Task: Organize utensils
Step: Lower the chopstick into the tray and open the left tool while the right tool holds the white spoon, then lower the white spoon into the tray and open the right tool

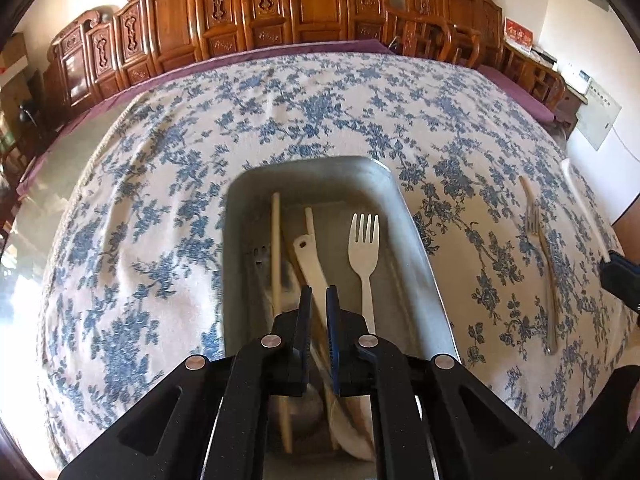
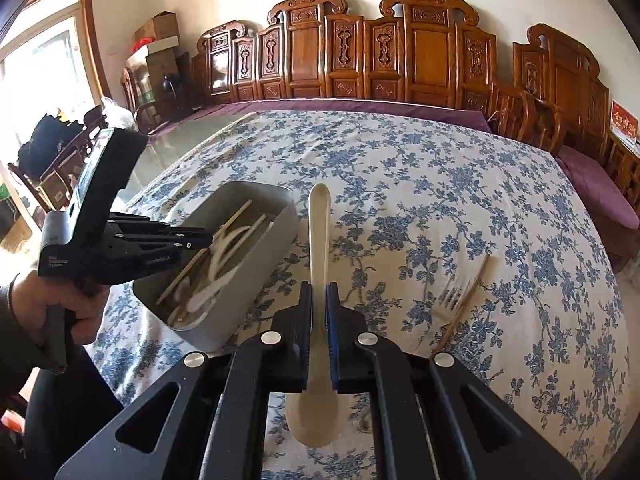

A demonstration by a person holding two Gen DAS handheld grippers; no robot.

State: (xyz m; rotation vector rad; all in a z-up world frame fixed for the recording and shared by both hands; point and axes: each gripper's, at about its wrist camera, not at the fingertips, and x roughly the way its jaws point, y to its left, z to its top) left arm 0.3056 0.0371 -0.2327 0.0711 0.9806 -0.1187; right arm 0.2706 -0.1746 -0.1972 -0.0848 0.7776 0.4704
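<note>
In the left wrist view my left gripper [image 1: 319, 300] hangs low inside a grey tray [image 1: 416, 240], shut on the handle of a white spoon [image 1: 306, 250] whose bowl lies near the camera. A white fork [image 1: 364, 248] and a chopstick [image 1: 275, 248] lie in the tray too. My right gripper [image 2: 319, 300] is shut on a cream spoon [image 2: 319, 216], handle pointing away, held above the cloth to the right of the tray [image 2: 248, 280]. The left gripper [image 2: 208, 238] shows there over the tray. A metal fork [image 2: 452, 292] and a chopstick [image 2: 464, 304] lie on the cloth at the right.
A blue-flowered cloth [image 2: 400, 168] covers most of the table, with bare glass [image 2: 180, 140] at its left end. Carved wooden chairs [image 2: 432, 52] line the far side, with a purple cushion [image 2: 600, 188] at the right. A hand [image 2: 80, 300] holds the left gripper.
</note>
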